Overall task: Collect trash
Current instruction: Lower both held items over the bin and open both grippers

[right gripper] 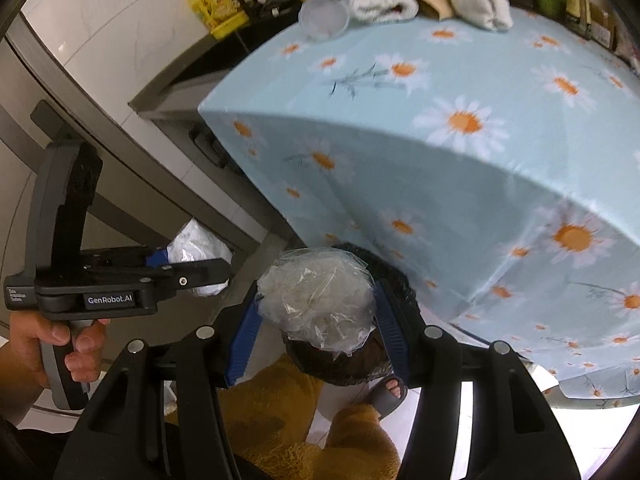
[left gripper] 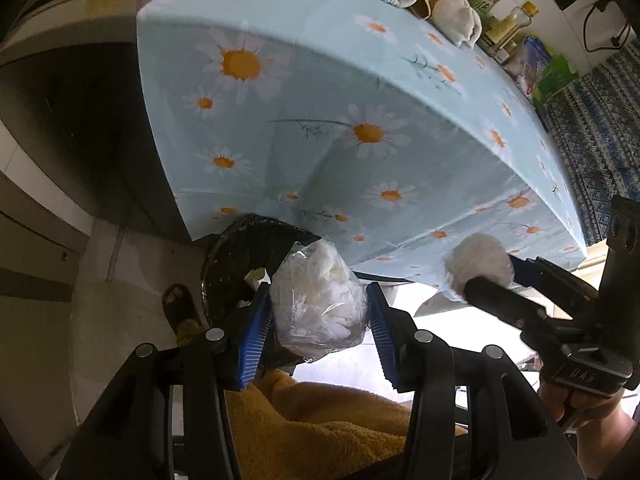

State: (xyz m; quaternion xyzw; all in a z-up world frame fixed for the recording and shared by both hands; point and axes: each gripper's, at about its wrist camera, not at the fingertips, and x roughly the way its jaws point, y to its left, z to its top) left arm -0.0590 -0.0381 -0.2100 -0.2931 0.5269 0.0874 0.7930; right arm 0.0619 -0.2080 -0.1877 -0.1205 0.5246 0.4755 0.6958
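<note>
My left gripper is shut on a clear plastic bag of white crumpled paper. It holds the bag over a black-lined trash bin on the floor beside the table. My right gripper is shut on a second clear bag of white scraps, also above the bin. The right gripper with its bag shows at the right of the left wrist view. The left gripper with its bag shows at the left of the right wrist view.
A table with a light blue daisy cloth stands just past the bin. On its far side are white rolled towels, a clear round container and several bottles. My legs in yellow fleece and sandalled feet are below.
</note>
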